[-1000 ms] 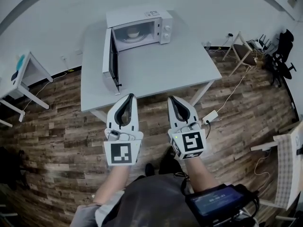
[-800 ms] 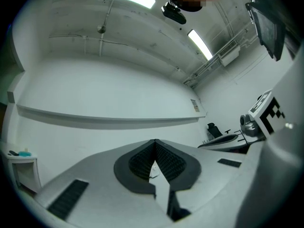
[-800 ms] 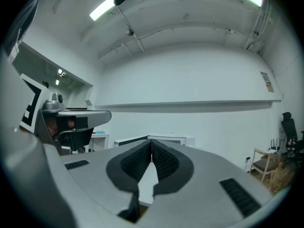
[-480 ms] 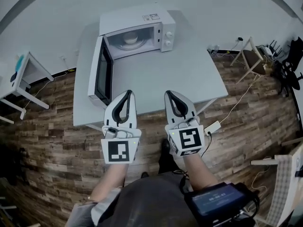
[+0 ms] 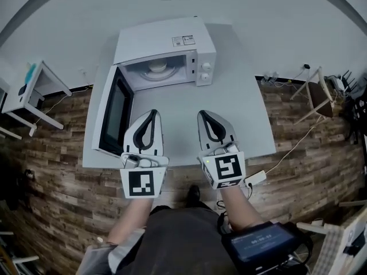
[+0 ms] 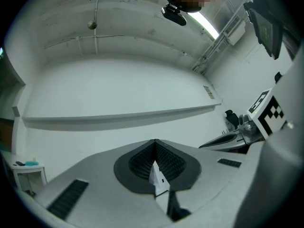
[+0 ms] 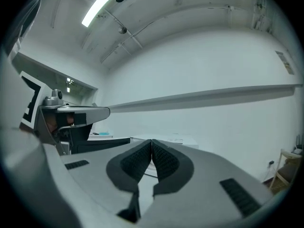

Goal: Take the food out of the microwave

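A white microwave (image 5: 172, 39) stands at the back of the grey table (image 5: 235, 96), its door (image 5: 114, 116) swung open to the left. Inside it, a pale bowl of food (image 5: 157, 67) rests on the turntable. My left gripper (image 5: 150, 115) hovers over the table's front part, just right of the open door, shut and empty. My right gripper (image 5: 205, 116) is beside it, also shut and empty. Both point at the microwave, well short of its opening. In the left gripper view the jaws (image 6: 155, 142) meet against a bare wall. The right gripper (image 7: 151, 141) also shows closed pads.
A small white side table (image 5: 40, 87) stands at the left on the wooden floor. A wooden stand (image 5: 315, 90) and cables lie to the right. A white power strip (image 5: 255, 178) sits under the table's front right corner. A device with a screen (image 5: 261, 248) hangs at the person's waist.
Both grippers have moved forward, from over the floor to over the table's front part. The microwave now appears closer and larger. Both pairs of jaws stayed shut.
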### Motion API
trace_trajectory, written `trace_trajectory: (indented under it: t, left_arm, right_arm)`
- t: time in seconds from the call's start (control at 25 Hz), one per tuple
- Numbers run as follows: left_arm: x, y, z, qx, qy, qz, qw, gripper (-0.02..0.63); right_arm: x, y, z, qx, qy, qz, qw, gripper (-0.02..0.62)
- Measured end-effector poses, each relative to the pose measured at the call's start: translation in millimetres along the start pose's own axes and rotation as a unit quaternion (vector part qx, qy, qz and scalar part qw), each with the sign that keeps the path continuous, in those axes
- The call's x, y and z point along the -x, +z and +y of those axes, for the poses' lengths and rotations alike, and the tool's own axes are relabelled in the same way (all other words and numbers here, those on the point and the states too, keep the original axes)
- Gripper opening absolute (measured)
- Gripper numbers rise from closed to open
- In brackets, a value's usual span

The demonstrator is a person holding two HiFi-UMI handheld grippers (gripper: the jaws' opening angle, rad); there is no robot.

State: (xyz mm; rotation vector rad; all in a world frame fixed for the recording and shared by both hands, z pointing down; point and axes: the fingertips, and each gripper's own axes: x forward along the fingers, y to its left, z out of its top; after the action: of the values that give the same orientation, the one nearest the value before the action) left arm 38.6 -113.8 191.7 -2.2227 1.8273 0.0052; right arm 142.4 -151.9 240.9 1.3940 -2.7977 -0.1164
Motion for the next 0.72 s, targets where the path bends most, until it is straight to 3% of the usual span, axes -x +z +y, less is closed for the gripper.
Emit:
trace_trajectory:
  t: [0.52,0.72]
  left_arm:
    - [-38,-28,46,0.002,0.062,0.015,0.9979,0.006]
    - [-67,-45,72,0.018,0.072,0.013,0.9971,0.006]
  right_arm:
    - [-80,-9,8,0.004,0.073,0.003,0.997,0.008]
    - [-120,-17,3,0.018,0.08,0.013,0.997,0.008]
